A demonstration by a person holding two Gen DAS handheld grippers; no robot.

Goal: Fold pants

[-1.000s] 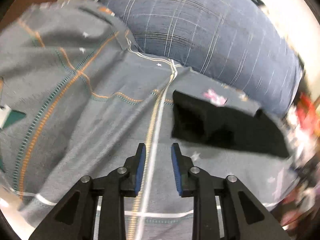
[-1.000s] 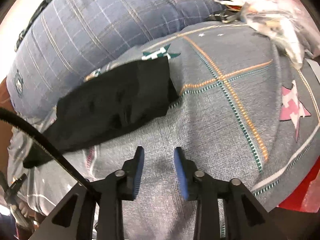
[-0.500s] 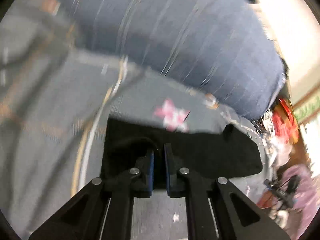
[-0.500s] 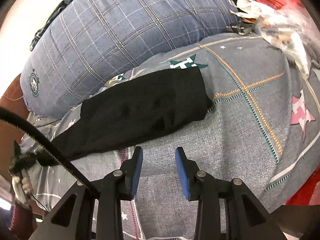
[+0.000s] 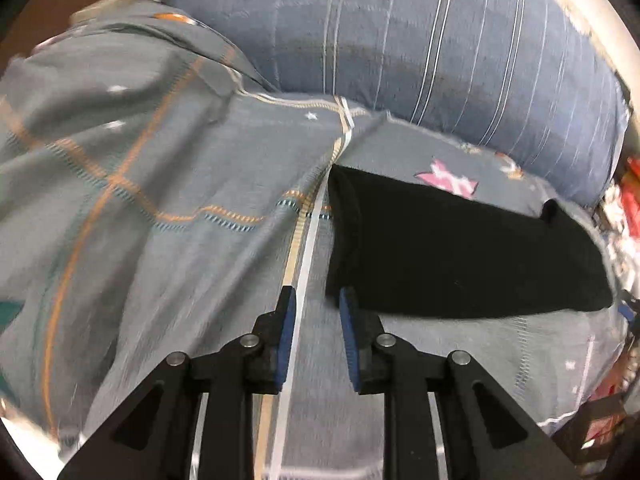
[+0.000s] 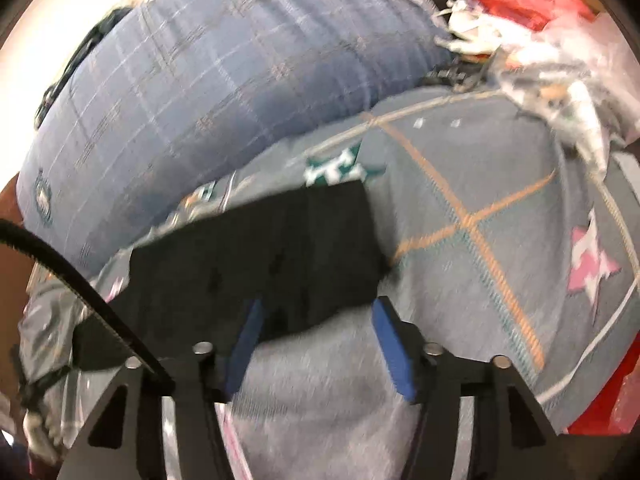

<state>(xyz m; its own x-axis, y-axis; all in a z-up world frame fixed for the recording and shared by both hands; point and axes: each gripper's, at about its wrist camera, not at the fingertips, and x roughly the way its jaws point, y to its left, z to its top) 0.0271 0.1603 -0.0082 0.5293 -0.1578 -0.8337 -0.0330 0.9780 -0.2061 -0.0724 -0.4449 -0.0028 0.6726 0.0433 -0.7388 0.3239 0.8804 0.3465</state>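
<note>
The black pants [image 5: 452, 248] lie folded as a flat oblong on the grey patterned bedspread [image 5: 160, 200]. My left gripper [image 5: 316, 300] is open and empty, just off the pants' near left corner. In the right wrist view the pants [image 6: 256, 264] lie across the middle. My right gripper [image 6: 316, 308] is open wide, and its fingertips straddle the pants' near edge towards their right end.
A large blue checked pillow [image 5: 420, 48] lies along the far side of the bed, also in the right wrist view [image 6: 208, 80]. Plastic bags and red clutter [image 6: 532, 40] sit at the bed's right end. A black cable [image 6: 68, 264] crosses the right view's left side.
My left gripper was shut on the pants' left end half a second ago; it has let go, opened and drawn back. My right gripper has opened wider and moved up to the pants' near edge.
</note>
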